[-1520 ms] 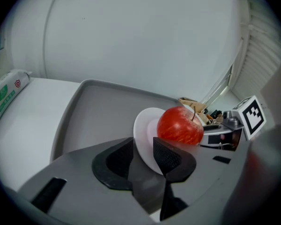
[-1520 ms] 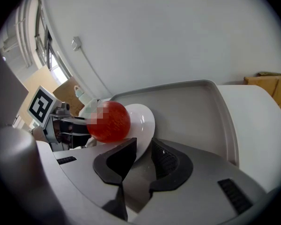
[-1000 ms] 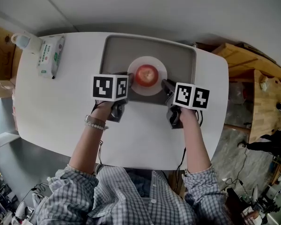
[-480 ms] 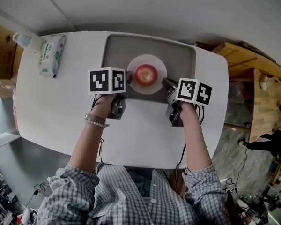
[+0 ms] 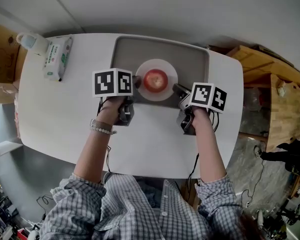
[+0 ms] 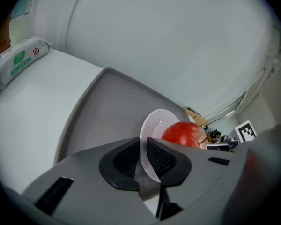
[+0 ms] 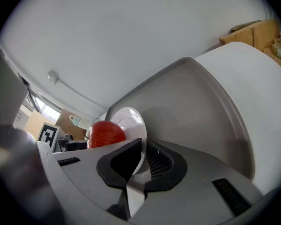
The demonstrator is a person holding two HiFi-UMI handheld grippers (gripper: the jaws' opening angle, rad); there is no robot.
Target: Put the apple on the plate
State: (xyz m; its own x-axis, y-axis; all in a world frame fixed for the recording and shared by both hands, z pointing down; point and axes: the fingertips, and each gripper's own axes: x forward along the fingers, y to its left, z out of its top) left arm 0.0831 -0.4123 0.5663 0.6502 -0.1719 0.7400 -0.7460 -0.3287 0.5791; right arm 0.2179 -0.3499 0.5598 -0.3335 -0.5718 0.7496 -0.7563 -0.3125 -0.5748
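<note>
Reaching over the white surface (image 5: pixel 65 114), the person in a plaid shirt (image 5: pixel 140 209) held both tools at the near edge of the grey tray (image 5: pixel 190 64). The left hand-held gripper (image 6: pixel 142 150) had just been closing, and its pads pinched the left rim of the white plate (image 5: pixel 157 64). The right hand-held gripper (image 7: pixel 143 154) was clamped narrow on the opposite rim. The red apple (image 5: pixel 156 80) sat on the middle of that plate, inside the tray. Farther left, a green-printed wipes pack (image 5: pixel 57 58) lay on the surface, well apart.

A red apple (image 5: pixel 156 80) sits centred on the white plate (image 5: pixel 171 70), apparently lying in a grey tray (image 5: pixel 190 64).
</note>
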